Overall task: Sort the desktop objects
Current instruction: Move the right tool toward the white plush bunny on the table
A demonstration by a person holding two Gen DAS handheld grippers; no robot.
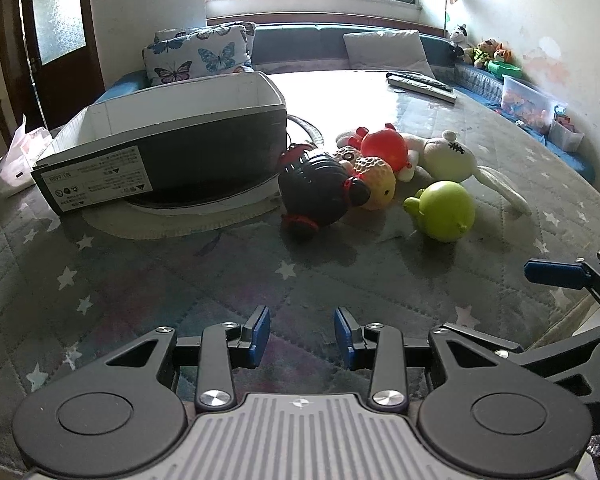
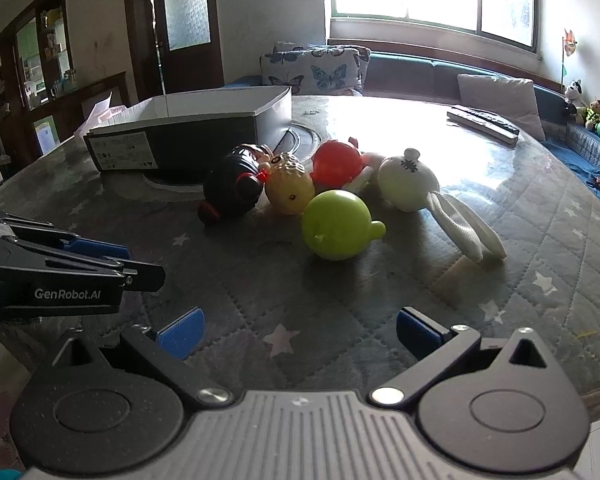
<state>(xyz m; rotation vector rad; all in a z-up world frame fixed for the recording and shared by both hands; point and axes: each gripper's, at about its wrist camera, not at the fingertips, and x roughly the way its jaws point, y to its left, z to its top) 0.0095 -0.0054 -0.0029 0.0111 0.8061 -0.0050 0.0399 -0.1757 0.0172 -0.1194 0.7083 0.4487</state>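
I found my left tool (image 1: pixel 302 336) hovering low over the quilted star-pattern cover (image 1: pixel 180 280) of the worktop, its blue pads parted by a moderate gap and holding nothing. My right tool (image 2: pixel 300 330) stood spread much wider, likewise empty, and just to the right of the left one (each showed at the edge of the other's camera).

Ahead of both tools the toys lay in one tight cluster. The green ball toy (image 2: pixel 336 226) sat nearest, apart from the tools. Behind it were the yellow toy (image 2: pixel 290 188) and the black toy with red trim (image 2: pixel 230 188), touching each other. The red ball toy (image 2: pixel 336 164) lay farther back, and the white rabbit plush (image 2: pixel 410 184) was at the right of the group, its long ears trailing toward the worktop edge.

Left of the cluster stood an open black cardboard box (image 1: pixel 172 140), white inside, the black toy just beside its near corner. Remote controls (image 2: pixel 484 120) lay at the far right.
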